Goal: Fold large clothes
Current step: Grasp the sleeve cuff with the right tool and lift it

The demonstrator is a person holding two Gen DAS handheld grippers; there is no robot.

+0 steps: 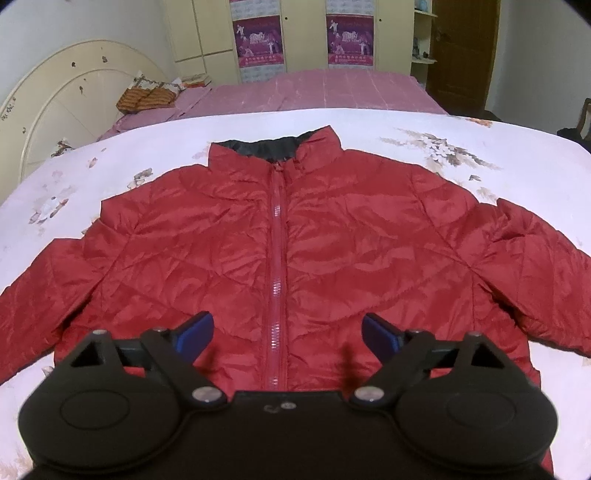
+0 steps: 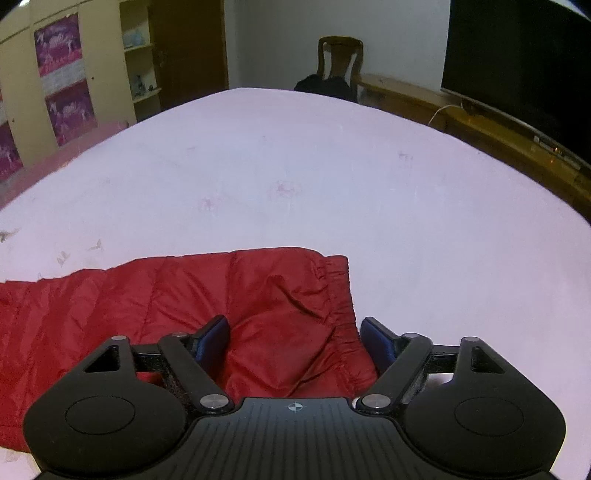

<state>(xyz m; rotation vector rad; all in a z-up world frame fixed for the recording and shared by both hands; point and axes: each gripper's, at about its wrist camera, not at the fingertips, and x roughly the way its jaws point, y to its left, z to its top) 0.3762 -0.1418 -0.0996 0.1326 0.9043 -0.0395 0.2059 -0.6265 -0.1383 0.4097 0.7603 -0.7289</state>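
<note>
Blue pads (image 1: 197, 334) of the left gripper (image 1: 286, 334) stand wide apart over the lower front of the red jacket (image 1: 295, 240), one either side of the zip (image 1: 277, 258), gripping nothing. The right gripper (image 2: 295, 339) has its jaws apart too, straddling the end of the jacket's sleeve (image 2: 184, 302): the elastic cuff (image 2: 338, 295) bunches up between the pads, though whether they press on it I cannot tell. The jacket lies front up, zipped, flat on the pale flowered bedsheet (image 1: 369, 125), sleeves spread to each side, collar away from the grippers. Beyond it runs a pink striped bedspread (image 1: 314, 88), then cream wardrobes (image 1: 303, 29) with purple posters. Past the sleeve, a wooden chair (image 2: 340, 59) stands by the far wall.
</note>
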